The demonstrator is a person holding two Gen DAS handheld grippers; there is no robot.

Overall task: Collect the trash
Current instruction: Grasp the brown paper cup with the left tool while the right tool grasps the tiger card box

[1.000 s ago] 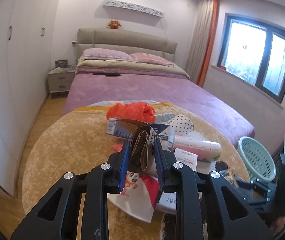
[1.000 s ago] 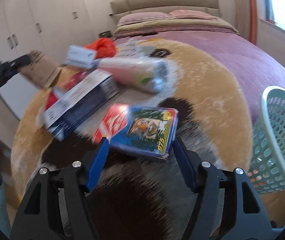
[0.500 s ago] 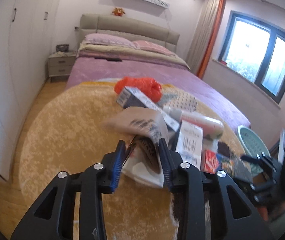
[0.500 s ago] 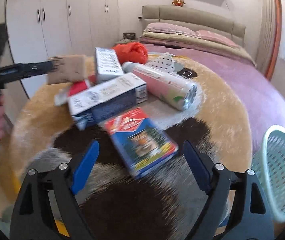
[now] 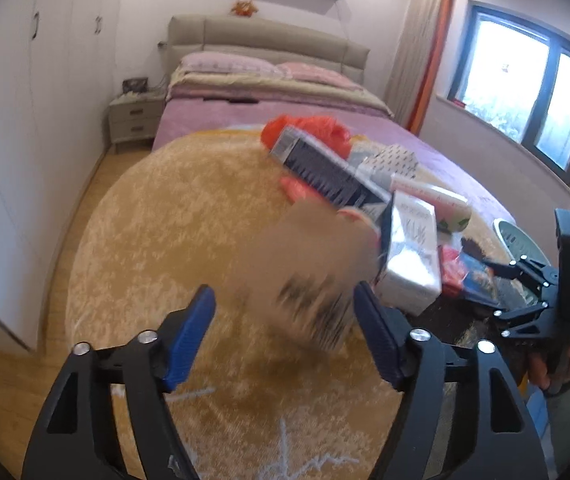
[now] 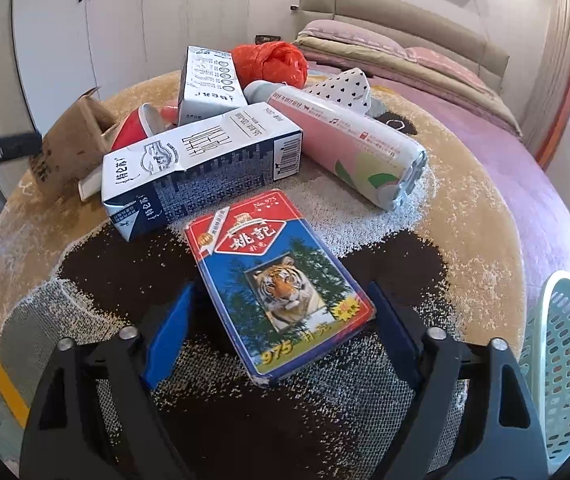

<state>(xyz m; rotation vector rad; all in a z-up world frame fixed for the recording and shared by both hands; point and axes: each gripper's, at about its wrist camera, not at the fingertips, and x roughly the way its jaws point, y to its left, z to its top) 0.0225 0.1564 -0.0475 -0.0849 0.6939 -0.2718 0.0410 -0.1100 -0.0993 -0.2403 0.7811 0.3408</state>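
My left gripper (image 5: 283, 300) hangs over the round rug (image 5: 157, 240) with its jaws opening. A brown cardboard piece (image 5: 305, 264) is blurred just ahead of them, free of both pads. In the right wrist view the same cardboard (image 6: 73, 140) sits at the left of the trash pile. My right gripper (image 6: 281, 294) is low over the rug, jaws closing around a blue and red playing-card box (image 6: 281, 288) with a tiger on it. The box lies flat between the pads, and I see no pad pressing on it.
Behind the card box lie a milk carton (image 6: 205, 168), a second carton (image 6: 209, 84), a pink tube (image 6: 349, 140), a red cup (image 6: 137, 124) and a red plastic bag (image 6: 273, 60). A pale green mesh basket (image 6: 565, 360) stands at the rug's right edge. A bed is beyond.
The left jaws went from shut on the brown cardboard to wide apart, and the cardboard dropped away. The right gripper rolled and drew closer around the card box.
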